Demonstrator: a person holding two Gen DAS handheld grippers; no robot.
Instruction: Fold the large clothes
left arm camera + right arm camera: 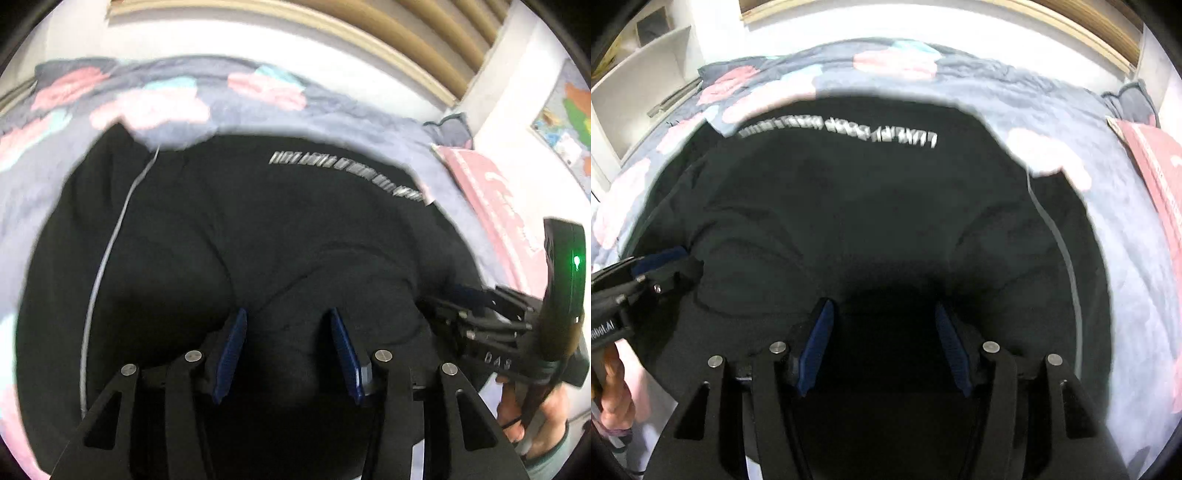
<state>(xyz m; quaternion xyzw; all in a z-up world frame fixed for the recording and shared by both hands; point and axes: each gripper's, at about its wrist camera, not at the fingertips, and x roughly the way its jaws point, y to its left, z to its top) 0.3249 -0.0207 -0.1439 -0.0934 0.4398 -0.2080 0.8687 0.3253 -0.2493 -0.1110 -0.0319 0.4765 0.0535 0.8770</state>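
Observation:
A large black garment [258, 229] with a line of white lettering [347, 173] lies spread on a floral bedspread [155, 99]. A pale cord [110, 240] runs along its left side. My left gripper [287, 314] hovers over the garment's near part, its blue pads apart and pressing on nothing. In the right wrist view the same garment [868, 206] fills the middle, and my right gripper [883, 306] stands open above its dark near edge. The two grippers are side by side: the right gripper's body [487, 321] shows at the right, the left gripper's body [657, 266] at the left.
A pink pillow [491, 199] lies at the bed's right side, below a colourful map [569, 118] on the wall. A slatted wooden headboard [406, 33] runs behind the bed. White shelves [646, 74] stand at the far left. A hand [532, 417] holds each gripper.

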